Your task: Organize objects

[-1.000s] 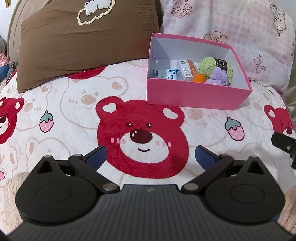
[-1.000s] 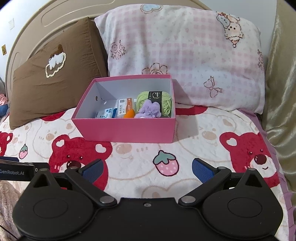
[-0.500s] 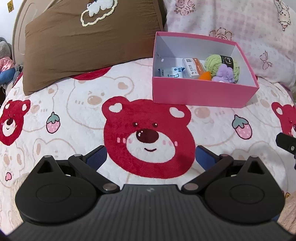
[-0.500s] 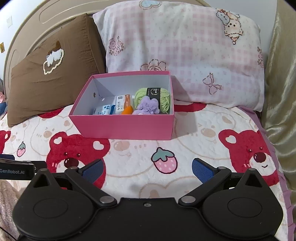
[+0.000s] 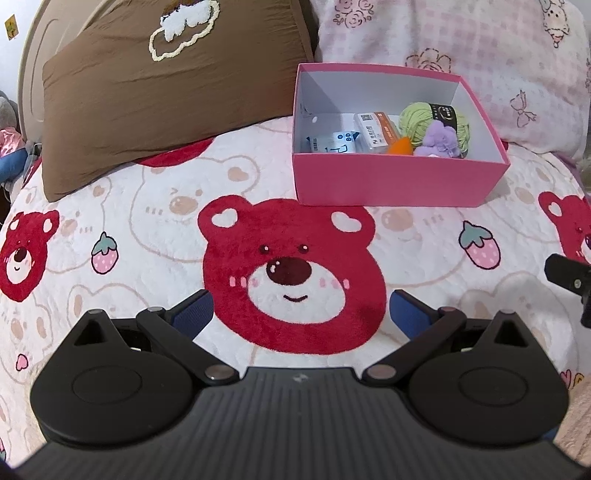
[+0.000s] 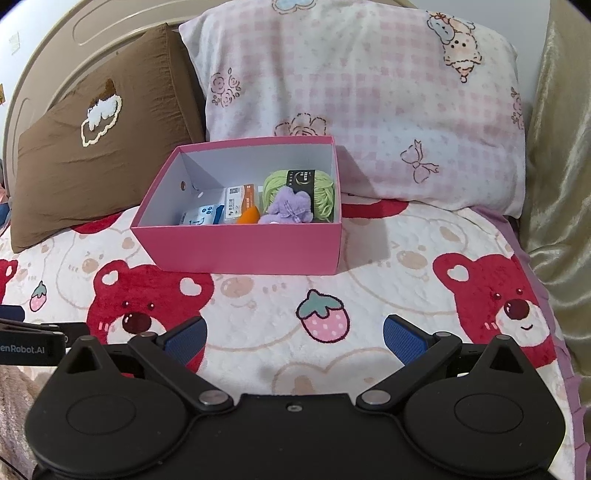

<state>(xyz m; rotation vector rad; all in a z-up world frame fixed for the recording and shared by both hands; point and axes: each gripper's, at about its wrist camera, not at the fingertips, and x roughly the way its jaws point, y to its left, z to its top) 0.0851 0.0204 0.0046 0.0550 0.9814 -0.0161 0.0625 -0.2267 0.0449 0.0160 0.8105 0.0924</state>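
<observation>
A pink box (image 5: 399, 181) (image 6: 240, 251) stands on the bear-print blanket near the pillows. Inside lie a green yarn ball (image 5: 419, 118) (image 6: 325, 192), a purple plush flower (image 5: 441, 138) (image 6: 290, 208), an orange piece (image 5: 511, 146) (image 6: 248, 215), a white and orange carton (image 5: 376, 131) (image 6: 238, 201) and a white and blue packet (image 5: 332, 142) (image 6: 201, 216). My left gripper (image 5: 299, 310) hangs open over the red bear, well short of the box. My right gripper (image 6: 293, 338) is open too, over the strawberry print, holding nothing.
A brown pillow (image 5: 166, 85) leans at the back left and a pink checked pillow (image 6: 362, 99) behind the box. A gold curtain (image 6: 557, 184) lines the right side. The headboard (image 6: 92, 33) curves behind. Part of the other gripper (image 5: 569, 277) shows at the right edge.
Both grippers have drawn back from the box and risen a little; the box looks smaller and farther. Both stay open and empty.
</observation>
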